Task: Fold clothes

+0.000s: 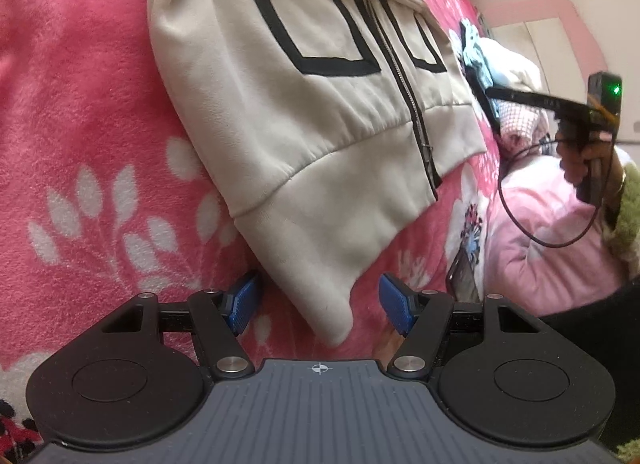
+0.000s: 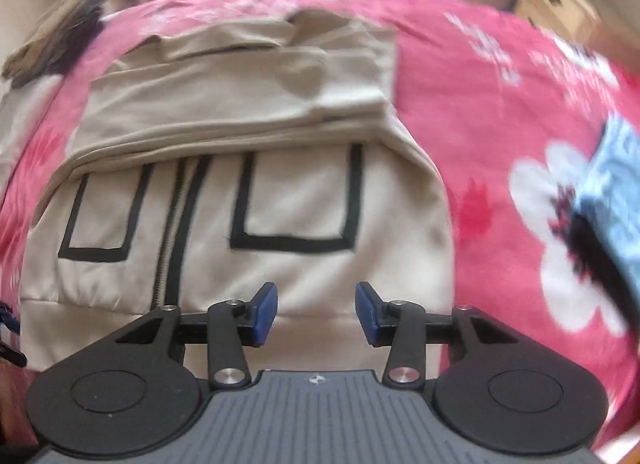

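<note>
Pink floral blanket [image 1: 88,112]; beige zip jacket [image 1: 304,112], black outlined shapes, unreadable.

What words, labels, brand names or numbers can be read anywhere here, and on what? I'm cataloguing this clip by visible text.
None can be read.
The cream zip-up jacket carries black outlined shapes beside its zipper; they may be large letters, but the folded cloth covers their tops, so they spell nothing legible.
The left tool body has only a small crosshair mark, no text.
The pink blanket shows just white flower patterns.
</note>
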